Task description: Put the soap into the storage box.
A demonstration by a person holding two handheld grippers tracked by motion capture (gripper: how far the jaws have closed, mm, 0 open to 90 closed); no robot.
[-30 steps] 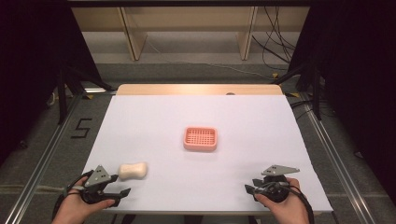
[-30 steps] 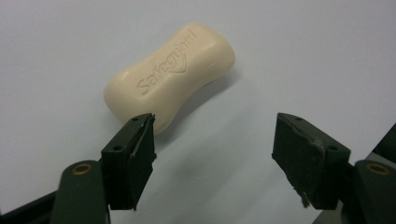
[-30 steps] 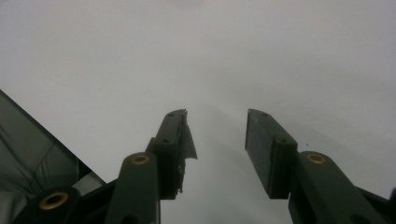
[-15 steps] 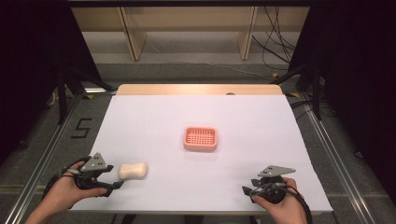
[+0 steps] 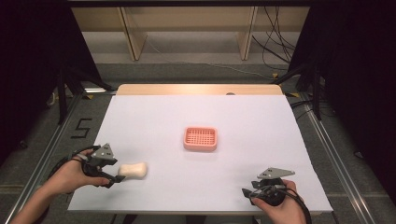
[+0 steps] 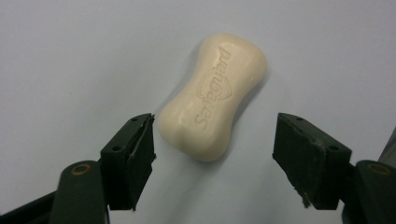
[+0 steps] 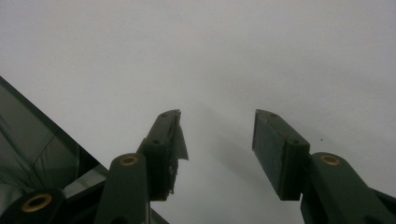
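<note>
A cream bar of soap (image 5: pixel 133 170) (image 6: pixel 215 93) lies flat on the white table at the front left. My left gripper (image 5: pixel 111 176) (image 6: pixel 212 161) is open just to its left, jaws wide on either side of the near end of the bar without touching it. A pink ridged soap dish (image 5: pixel 201 138) stands empty near the table's middle. At the front right edge, my right gripper (image 5: pixel 249 192) (image 7: pixel 217 147) is open over bare white surface, holding nothing.
The white table sheet (image 5: pixel 252 130) ends in a wooden strip (image 5: pixel 196 89) at the back. Metal rails (image 5: pixel 327 149) run along both sides. Wooden shelving (image 5: pixel 187 28) and cables (image 5: pixel 275 46) sit on the floor beyond. The table's front edge shows at left in the right gripper view.
My left gripper has moved up and to the left side of the soap, then closed in so its open jaws now flank the bar's end. The right gripper has stayed put.
</note>
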